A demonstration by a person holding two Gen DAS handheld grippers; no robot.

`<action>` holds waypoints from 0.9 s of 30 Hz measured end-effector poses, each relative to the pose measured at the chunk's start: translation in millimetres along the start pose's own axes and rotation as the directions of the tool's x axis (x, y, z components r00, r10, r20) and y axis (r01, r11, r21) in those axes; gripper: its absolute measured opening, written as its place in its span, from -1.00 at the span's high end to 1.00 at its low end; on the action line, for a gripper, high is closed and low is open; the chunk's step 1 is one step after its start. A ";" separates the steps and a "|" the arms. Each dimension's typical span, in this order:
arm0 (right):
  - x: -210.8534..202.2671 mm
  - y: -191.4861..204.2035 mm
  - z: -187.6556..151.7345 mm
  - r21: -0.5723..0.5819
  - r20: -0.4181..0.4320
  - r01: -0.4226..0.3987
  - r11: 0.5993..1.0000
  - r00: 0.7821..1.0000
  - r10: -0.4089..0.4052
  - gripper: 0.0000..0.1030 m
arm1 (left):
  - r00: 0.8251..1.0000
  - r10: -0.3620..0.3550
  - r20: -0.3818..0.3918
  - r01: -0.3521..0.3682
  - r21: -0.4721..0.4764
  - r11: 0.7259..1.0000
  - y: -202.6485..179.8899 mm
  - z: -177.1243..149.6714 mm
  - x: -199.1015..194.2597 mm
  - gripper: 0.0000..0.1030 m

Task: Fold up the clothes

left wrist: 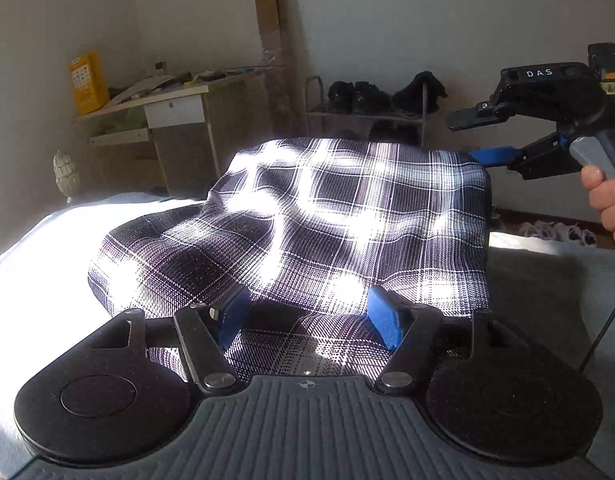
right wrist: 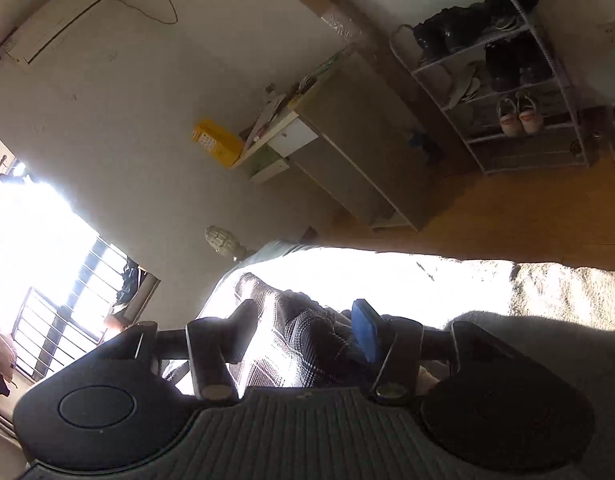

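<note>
Plaid garment (left wrist: 307,216) sits bunched and half-draped on the pale bed (left wrist: 35,264), sunlit, between desk side and the shoe rack (left wrist: 363,112) side.

Left gripper (left wrist: 307,316): jaws apart, blue pads straddling the near hem, cloth lying under them, not pinched. Right gripper (left wrist: 479,136): jaws apart at the garment's far-right corner; its lower blue finger touches or sits just under that corner, the upper one is clear above. In the right wrist view the cloth lies between the fingers (right wrist: 365,336), no squeeze visible.

Risks, my read:
- Neither tool has a real hold, so any lift now drops the corner and the drape collapses.
- Closing on the bunched hem could grab 2 layers instead of 1, giving a skewed fold.
- Glare washes out the hem edge; easy to misjudge where the edge is.
- Cable (left wrist: 603,332) right of the garment could snag.

Writing: "DAS" on the right gripper body. Yellow box (left wrist: 87,82) on the desk (left wrist: 175,108) has print, unreadable. A tag by the handle is cut off.
</note>
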State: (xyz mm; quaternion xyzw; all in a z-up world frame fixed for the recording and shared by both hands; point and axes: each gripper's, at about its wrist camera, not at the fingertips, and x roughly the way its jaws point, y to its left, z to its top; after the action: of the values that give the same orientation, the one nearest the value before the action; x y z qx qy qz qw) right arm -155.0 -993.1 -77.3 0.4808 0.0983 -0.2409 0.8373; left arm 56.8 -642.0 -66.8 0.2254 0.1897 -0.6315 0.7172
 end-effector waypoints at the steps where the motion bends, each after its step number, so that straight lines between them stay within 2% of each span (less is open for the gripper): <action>1: 6.5 -3.7 -1.4 0.017 -0.026 -0.008 1.000 1.000 0.009 -0.15 | 1.000 0.001 0.000 -0.001 0.001 1.000 -0.1 0.1 -0.1 -0.27; 5: 21.2 -11.5 -10.3 0.042 -0.079 -0.029 0.999 0.996 0.033 -0.16 | 1.000 0.004 0.003 -0.004 0.005 1.000 -0.2 -0.4 -0.7 -0.27; 6: 19.9 -10.2 -12.1 0.035 -0.076 -0.046 0.998 0.996 0.049 -0.11 | 1.000 0.005 0.004 -0.005 0.007 1.000 -0.3 -0.6 -0.8 -0.27; 8: 14.1 -3.5 -13.6 0.013 -0.065 -0.096 0.995 0.993 0.097 0.10 | 1.000 0.007 0.004 -0.007 0.008 1.000 -0.4 -0.4 -0.7 -0.27; 10: 14.4 6.9 -12.8 -0.030 -0.088 -0.117 0.993 0.990 0.114 0.23 | 1.000 0.008 0.002 -0.008 0.008 1.000 -0.5 -0.1 -0.5 -0.27; 11: 18.0 11.8 -13.2 -0.053 -0.108 -0.095 0.994 0.990 0.088 0.23 | 1.000 0.009 0.001 -0.009 0.008 1.000 -0.5 0.1 -0.3 -0.27; 13: 31.2 17.8 -15.1 -0.092 -0.153 0.000 0.996 0.988 -0.014 0.23 | 1.000 0.010 0.000 -0.010 0.007 1.000 -0.6 0.4 -0.1 -0.27; 14: 34.5 15.5 -15.6 -0.082 -0.157 0.014 0.997 0.987 -0.027 0.23 | 1.000 0.011 -0.001 -0.011 0.008 1.000 -0.9 0.6 0.1 -0.27; 16: 36.6 9.4 -16.1 -0.046 -0.150 0.007 0.999 0.989 -0.014 0.25 | 1.000 0.016 0.000 -0.016 0.012 1.000 -1.9 0.5 -0.1 -0.27; 17: 37.6 6.4 -16.3 -0.028 -0.146 0.003 1.000 0.989 -0.007 0.54 | 1.000 0.018 0.000 -0.018 0.015 1.000 -2.3 0.2 -0.2 -0.27; 18: 38.7 3.3 -16.6 -0.010 -0.143 -0.001 1.000 0.990 -0.001 0.72 | 1.000 0.019 0.000 -0.019 0.016 1.000 -2.3 0.1 -0.3 -0.27; 19: 36.6 4.2 -17.0 -0.007 -0.124 -0.015 1.000 0.992 0.014 0.74 | 1.000 0.016 0.000 -0.016 0.015 1.000 -2.1 0.4 -0.4 -0.27; 22: 5.1 32.1 -19.8 -0.141 -0.004 -0.132 0.981 0.991 0.133 0.78 | 1.000 0.006 0.002 -0.006 0.014 1.000 -1.9 1.7 -1.2 -0.27; 23: -3.6 36.9 -22.3 -0.174 0.021 -0.147 0.974 0.988 0.153 0.78 | 1.000 0.001 0.004 -0.001 0.016 1.000 -2.9 1.8 -1.6 -0.27; 25: -12.0 33.1 -28.5 -0.195 0.047 -0.128 0.972 0.989 0.140 0.78 | 1.000 0.001 0.005 -0.001 0.024 1.000 -4.4 1.6 -1.4 -0.27; 27: 2.9 3.3 -29.8 -0.120 0.001 -0.056 0.991 0.998 0.056 0.77 | 1.000 -0.002 0.003 0.002 0.024 1.000 -3.7 0.8 -0.7 -0.27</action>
State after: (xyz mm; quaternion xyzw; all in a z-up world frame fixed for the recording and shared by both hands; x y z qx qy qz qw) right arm -148.8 -967.2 -91.4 0.4319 0.0973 -0.2121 0.8712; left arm 53.1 -642.3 -66.1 0.2329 0.1809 -0.6348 0.7142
